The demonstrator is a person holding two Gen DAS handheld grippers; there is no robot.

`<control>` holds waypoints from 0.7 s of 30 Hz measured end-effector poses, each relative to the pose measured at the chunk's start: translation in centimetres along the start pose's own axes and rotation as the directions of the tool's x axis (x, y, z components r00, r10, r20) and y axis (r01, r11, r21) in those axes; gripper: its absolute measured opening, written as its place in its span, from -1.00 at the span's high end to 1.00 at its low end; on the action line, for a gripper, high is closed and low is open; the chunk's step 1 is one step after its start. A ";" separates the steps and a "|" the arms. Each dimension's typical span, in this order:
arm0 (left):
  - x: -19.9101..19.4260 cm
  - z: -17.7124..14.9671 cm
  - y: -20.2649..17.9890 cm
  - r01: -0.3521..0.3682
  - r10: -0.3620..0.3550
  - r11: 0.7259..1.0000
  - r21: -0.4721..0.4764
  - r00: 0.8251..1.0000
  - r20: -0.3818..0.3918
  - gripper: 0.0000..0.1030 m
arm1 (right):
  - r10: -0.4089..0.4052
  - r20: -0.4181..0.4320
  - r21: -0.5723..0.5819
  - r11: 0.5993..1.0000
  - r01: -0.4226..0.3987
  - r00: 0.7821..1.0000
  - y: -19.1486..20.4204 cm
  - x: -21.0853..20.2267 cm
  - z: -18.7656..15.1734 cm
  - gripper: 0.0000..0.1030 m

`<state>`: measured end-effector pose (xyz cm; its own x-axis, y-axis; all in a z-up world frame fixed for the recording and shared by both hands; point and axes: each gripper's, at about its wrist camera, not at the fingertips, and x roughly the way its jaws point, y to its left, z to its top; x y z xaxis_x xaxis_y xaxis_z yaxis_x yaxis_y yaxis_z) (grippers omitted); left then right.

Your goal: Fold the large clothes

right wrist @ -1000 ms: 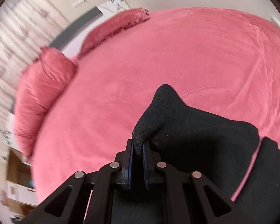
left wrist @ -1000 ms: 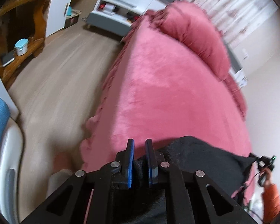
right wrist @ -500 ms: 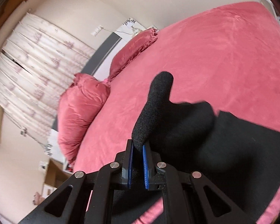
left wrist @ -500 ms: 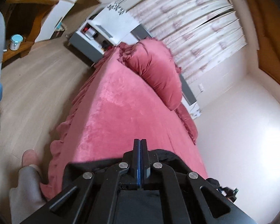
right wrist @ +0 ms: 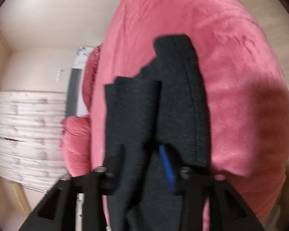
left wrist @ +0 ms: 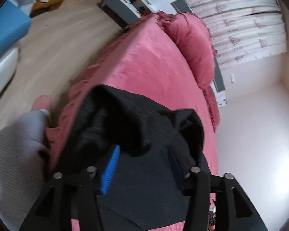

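Both jaws just opened wide, black garment (left wrist: 144,119) released on bed (right wrist: 240,77), leg (left wrist: 15,154) in left view only.

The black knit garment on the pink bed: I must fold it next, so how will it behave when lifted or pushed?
The black knit garment will probably be floppy: it slumps in soft folds between the open left gripper fingers. Pushed, it would likely bunch rather than slide, since the pink plush bedspread looks grippy. The right gripper view shows flat layers, suggesting it holds folds loosely.
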<state>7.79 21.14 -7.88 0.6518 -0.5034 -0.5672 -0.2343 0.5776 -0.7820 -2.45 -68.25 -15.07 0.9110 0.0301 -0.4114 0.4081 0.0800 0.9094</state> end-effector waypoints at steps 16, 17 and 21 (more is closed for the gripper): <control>-2.7 -3.0 -1.8 0.066 -0.018 0.966 -0.250 0.982 0.187 -0.10 | -0.051 -0.090 -0.142 0.989 0.038 0.995 1.0 6.0 -2.4 0.76; -2.0 -3.3 -1.8 0.074 -0.032 0.961 -0.268 0.987 0.160 -0.10 | -0.036 -0.083 -0.119 0.993 0.026 0.996 0.3 6.1 -2.4 0.83; -0.9 -3.4 -1.0 0.048 0.016 0.930 -0.365 0.985 0.170 -0.17 | -0.009 -0.060 -0.105 0.994 0.002 0.998 -0.3 5.6 -2.5 0.84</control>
<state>5.04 18.84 -7.48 0.7609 -0.3780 -0.5274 -0.4497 0.2786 -0.8486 2.35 -65.60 -17.81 0.9022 0.0889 -0.4220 0.4015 0.1841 0.8972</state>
